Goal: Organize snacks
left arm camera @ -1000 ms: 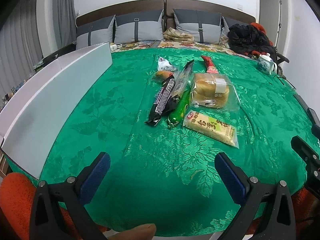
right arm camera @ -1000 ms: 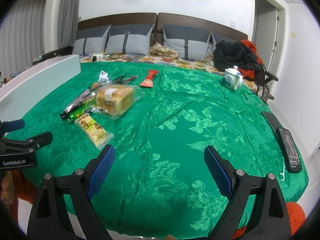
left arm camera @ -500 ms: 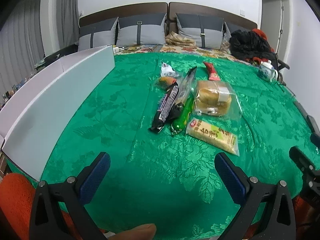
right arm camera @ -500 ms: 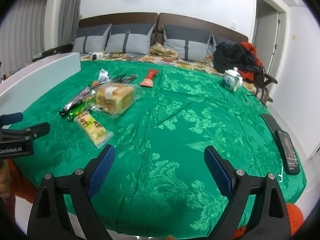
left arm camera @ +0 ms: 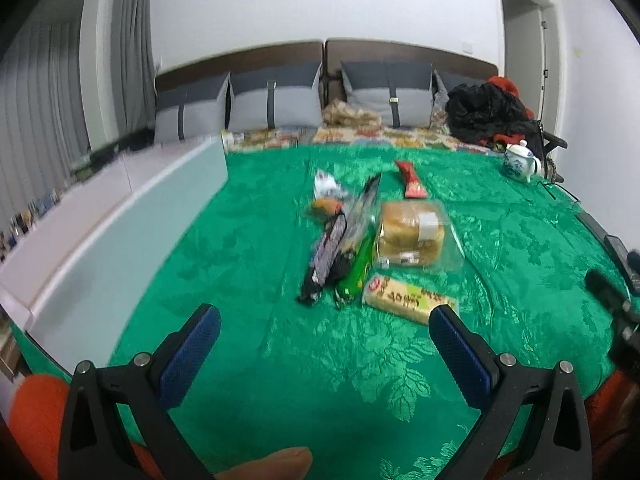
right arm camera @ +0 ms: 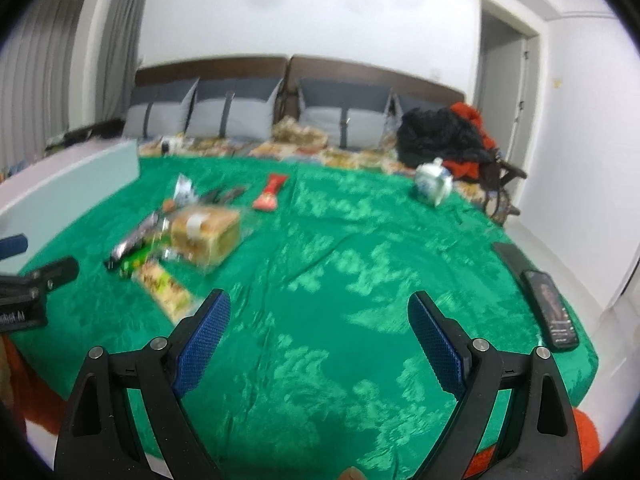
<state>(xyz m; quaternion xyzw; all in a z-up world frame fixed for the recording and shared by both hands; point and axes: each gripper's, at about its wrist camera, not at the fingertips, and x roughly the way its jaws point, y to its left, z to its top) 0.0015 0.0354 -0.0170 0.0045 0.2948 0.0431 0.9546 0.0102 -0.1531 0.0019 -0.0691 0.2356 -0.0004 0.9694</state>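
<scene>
Several snacks lie together on a green tablecloth (left arm camera: 240, 248): a bagged bread loaf (left arm camera: 412, 232), a yellow cracker pack (left arm camera: 408, 298), a green tube (left arm camera: 354, 272), a dark bar (left arm camera: 326, 256), a red stick pack (left arm camera: 410, 178) and a small white bag (left arm camera: 326, 186). My left gripper (left arm camera: 324, 330) is open, just short of the cracker pack, holding nothing. My right gripper (right arm camera: 318, 322) is open over bare cloth, right of the cracker pack (right arm camera: 164, 288) and loaf (right arm camera: 206, 230).
A long white box (left arm camera: 120, 224) runs along the table's left side. A white teapot (right arm camera: 432, 182) stands far right. Two phones (right arm camera: 554, 308) lie at the right edge. Behind are grey cushions (left arm camera: 272, 100) and a dark clothes pile (left arm camera: 484, 112).
Both grippers have tilted up and moved forward toward the snack pile, so the snacks sit nearer the fingers. Both stay open. No snack has moved.
</scene>
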